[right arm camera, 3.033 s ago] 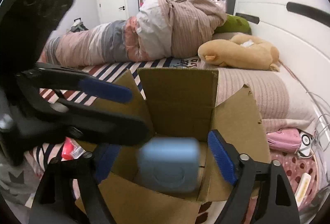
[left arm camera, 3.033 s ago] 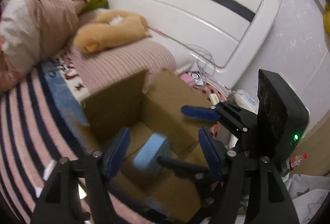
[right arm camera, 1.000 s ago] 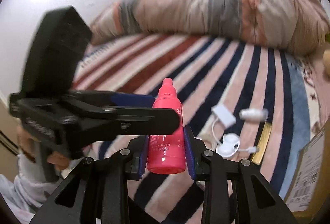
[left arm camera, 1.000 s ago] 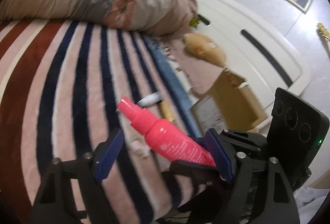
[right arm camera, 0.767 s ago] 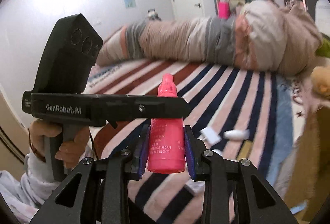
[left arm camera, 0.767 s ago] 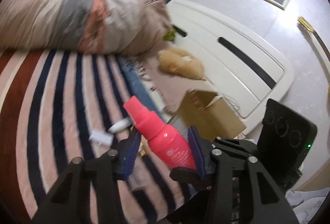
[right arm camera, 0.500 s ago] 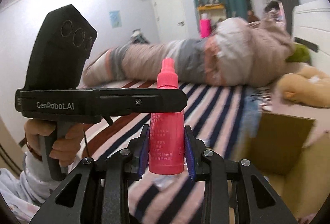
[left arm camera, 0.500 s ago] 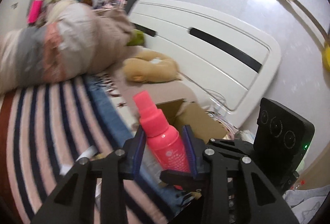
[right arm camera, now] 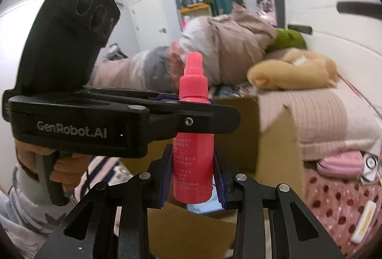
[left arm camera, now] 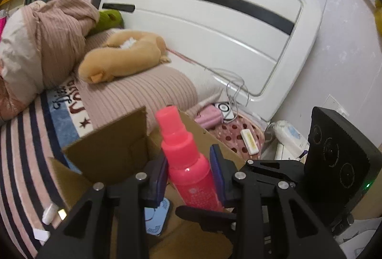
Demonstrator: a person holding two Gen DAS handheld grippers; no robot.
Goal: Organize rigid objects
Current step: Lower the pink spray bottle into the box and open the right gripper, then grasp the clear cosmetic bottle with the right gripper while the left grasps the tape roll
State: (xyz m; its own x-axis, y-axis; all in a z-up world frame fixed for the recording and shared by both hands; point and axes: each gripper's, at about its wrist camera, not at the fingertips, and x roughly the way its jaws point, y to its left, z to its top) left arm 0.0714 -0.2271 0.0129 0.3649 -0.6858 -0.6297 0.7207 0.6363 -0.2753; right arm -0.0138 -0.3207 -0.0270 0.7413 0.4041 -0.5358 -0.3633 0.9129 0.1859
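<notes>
I have the pink spray bottle clamped from both sides at once. In my right wrist view the right gripper squeezes the lower body of the bottle between its blue pads, and the bottle stands upright, cap toward twelve o'clock. The left gripper comes across from nine o'clock and pinches the same bottle higher up, just under the cap; a person's hand grips its handle at about eight o'clock.

In my left wrist view the left gripper is clenched on the bottle, which tilts with its cap toward eleven o'clock. The right gripper's body sits at three to four o'clock.

The bottle hangs over the open cardboard box, flaps up, which rests on the striped bedspread. Inside the box, near six o'clock of the bottle, lies a light blue object. A tan plush toy lies on a ribbed pink pillow at eleven o'clock, below the white headboard. Two small white items lie on the bedspread at eight o'clock.
</notes>
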